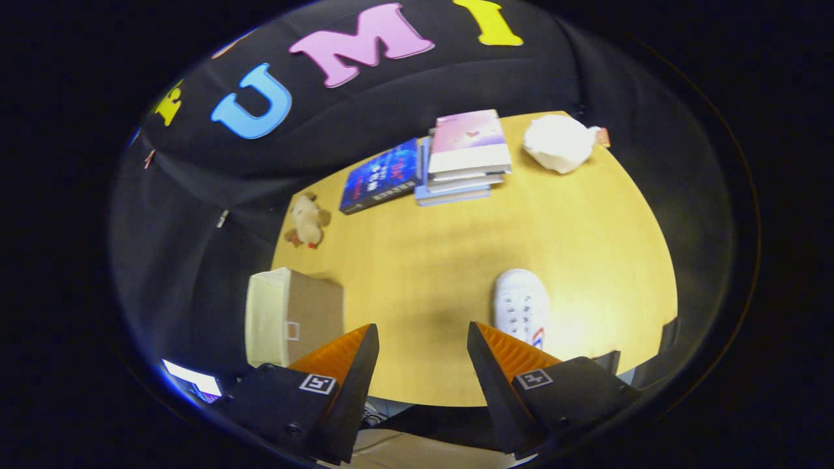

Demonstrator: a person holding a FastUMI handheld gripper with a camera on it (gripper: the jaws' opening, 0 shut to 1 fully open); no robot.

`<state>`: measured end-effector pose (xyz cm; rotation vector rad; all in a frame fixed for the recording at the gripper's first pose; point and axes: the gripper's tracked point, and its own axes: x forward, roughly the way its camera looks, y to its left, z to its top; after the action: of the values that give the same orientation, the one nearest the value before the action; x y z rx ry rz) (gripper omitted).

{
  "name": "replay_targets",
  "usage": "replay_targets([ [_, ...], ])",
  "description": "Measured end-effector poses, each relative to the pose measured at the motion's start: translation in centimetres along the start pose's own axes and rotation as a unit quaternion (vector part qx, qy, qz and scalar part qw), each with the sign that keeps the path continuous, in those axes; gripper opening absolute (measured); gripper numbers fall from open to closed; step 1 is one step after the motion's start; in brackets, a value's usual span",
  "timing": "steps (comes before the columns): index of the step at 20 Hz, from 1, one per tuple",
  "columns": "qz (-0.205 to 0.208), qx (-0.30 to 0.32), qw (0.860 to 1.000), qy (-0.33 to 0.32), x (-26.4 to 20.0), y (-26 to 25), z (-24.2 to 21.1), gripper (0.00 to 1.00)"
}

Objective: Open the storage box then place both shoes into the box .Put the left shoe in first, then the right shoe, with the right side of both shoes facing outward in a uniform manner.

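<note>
The tool (422, 339) is held spread and empty above the counter (430, 273). The white shoe (520, 306) lies just ahead, likely to be picked up. The storage box (293, 316) is set nearby.

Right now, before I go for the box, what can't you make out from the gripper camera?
- White shoe: its heel end is hidden behind a finger; left or right shoe, I cannot tell.
- Storage box: near corner covered by the other finger; lid state unclear.
- Book stack and blue book: covers too small to read.
- The open gripper holds nothing.
</note>
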<state>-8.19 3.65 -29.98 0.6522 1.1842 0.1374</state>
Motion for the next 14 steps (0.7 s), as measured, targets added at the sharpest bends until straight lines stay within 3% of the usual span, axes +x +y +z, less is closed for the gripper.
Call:
replay_targets([
  [3,-0.051,0.029,0.998,0.035,2.6,-6.9,-2.6,0.82],
  [6,-0.074,0.062,0.992,0.076,5.5,-11.3,-5.5,0.79],
  [13,-0.061,0.078,0.983,0.152,10.9,-13.6,-8.6,0.74],
  [14,-0.053,0.08,0.983,0.158,11.0,-13.3,-8.6,0.65],
])
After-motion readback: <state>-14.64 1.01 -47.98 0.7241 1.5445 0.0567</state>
